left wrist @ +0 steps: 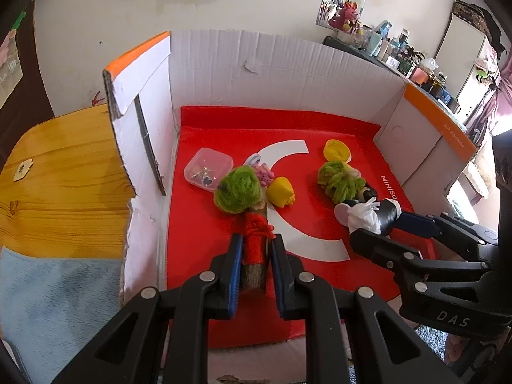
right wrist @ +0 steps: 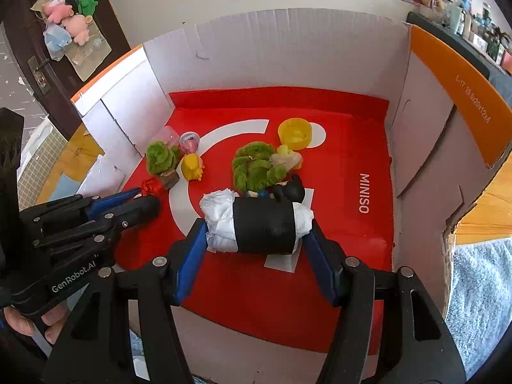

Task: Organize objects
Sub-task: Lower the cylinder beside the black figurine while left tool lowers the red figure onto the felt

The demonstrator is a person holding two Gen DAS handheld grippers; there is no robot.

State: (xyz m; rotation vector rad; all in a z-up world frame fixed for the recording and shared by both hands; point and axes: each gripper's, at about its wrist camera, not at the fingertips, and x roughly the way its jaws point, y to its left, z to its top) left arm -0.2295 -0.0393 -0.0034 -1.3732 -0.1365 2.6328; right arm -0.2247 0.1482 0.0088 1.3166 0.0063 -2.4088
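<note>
A yellow cup (right wrist: 294, 134) and fuzzy green tuft (right wrist: 254, 166) (touching nothing held) lie beyond the black roll (right wrist: 264, 225).

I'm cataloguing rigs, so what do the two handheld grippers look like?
Both the left gripper and the right gripper are black plastic linkages with silver rivets and blue finger pads. White lettering marks the bodies: "GenRobot.AI" on the left, "DAS" on the right. No cables or sleeves show.

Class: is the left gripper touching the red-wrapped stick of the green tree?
Touching. The left wrist view shows the left gripper with both pads pressed on the red-wrapped stick.
</note>
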